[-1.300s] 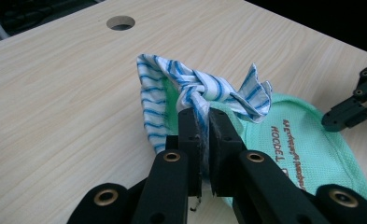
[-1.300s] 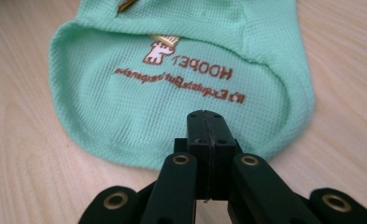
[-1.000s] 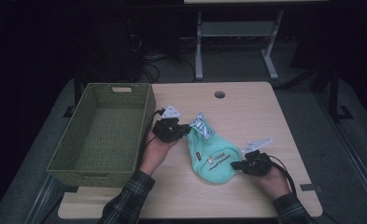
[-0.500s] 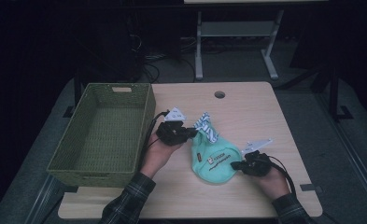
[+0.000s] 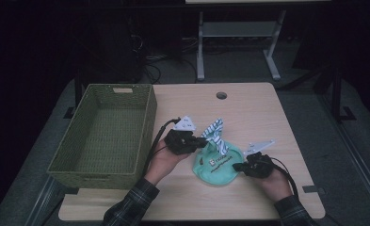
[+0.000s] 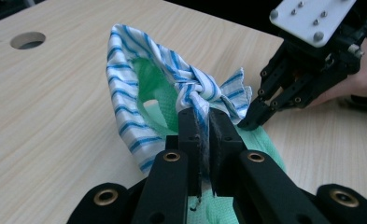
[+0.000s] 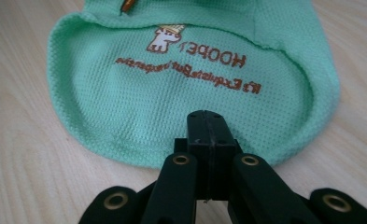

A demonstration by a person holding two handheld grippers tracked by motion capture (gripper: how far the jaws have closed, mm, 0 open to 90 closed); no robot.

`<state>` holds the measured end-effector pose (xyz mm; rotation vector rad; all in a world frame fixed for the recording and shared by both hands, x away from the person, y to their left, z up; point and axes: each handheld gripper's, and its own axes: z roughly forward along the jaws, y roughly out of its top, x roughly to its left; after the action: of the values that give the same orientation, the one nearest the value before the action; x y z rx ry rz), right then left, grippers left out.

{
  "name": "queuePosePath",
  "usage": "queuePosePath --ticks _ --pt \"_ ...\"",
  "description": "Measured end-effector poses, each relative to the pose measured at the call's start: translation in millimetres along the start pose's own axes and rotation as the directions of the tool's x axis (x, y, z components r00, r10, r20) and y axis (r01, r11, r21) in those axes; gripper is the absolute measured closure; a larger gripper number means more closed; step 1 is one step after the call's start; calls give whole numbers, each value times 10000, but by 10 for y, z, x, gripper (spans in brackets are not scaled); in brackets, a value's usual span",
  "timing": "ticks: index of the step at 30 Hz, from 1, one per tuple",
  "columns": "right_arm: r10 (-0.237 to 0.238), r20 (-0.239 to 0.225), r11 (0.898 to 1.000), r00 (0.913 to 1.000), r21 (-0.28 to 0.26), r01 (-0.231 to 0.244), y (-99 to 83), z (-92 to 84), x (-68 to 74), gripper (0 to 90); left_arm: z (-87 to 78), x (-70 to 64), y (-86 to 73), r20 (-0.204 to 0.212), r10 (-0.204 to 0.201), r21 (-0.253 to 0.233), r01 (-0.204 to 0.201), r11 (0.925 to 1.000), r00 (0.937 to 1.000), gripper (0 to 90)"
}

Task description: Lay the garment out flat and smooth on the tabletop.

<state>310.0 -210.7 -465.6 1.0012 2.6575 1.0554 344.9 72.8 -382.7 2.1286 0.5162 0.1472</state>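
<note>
A small mint-green garment (image 5: pixel 216 165) with printed lettering (image 7: pixel 186 60) lies flat on the wooden table (image 5: pixel 260 113). Its blue-and-white striped part (image 5: pixel 215 130) is bunched and raised off the table. My left gripper (image 5: pixel 202 140) is shut on that striped cloth (image 6: pixel 125 79), which is pinched between its jaws (image 6: pixel 202 114). My right gripper (image 5: pixel 237 166) is shut, and its tips (image 7: pixel 208 116) rest over the garment's rounded hem; I see no cloth between them. In the left gripper view, the right gripper (image 6: pixel 249 122) points down onto the green fabric (image 6: pixel 263 142).
A large green woven basket (image 5: pixel 147 113) stands empty at the table's left, close to my left forearm. A round cable hole (image 5: pixel 221 95) sits near the table's far edge. Beyond the table there is a white stand (image 5: pixel 200 47) on a dark floor.
My left gripper has shifted a little to the right and nearer with the striped cloth, bunching it up over the green part. The right gripper has stayed put.
</note>
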Motion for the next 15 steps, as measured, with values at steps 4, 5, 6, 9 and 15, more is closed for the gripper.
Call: queuePosePath --ticks 4,5,6,9,15 --pt "76 319 9999 9995 -108 -73 -12 -70 -51 899 30 -8 -26 73 53 134 -54 9999 10000 845" --pt "138 360 9997 9993 -203 -131 -16 -87 -64 899 59 -23 -41 144 28 156 -30 9999 9999 845" --pt "164 369 9996 9992 -227 -156 -20 -99 -75 899 76 -32 -44 204 129 248 -134 9996 9997 845" --pt "194 456 9996 9988 -213 -184 -28 -110 -91 899 125 -74 -48 298 217 325 -227 9992 9993 845" --pt "253 583 9991 9980 -342 -234 -37 -167 -122 899 198 -144 -46 439 348 460 -368 9983 9984 844"
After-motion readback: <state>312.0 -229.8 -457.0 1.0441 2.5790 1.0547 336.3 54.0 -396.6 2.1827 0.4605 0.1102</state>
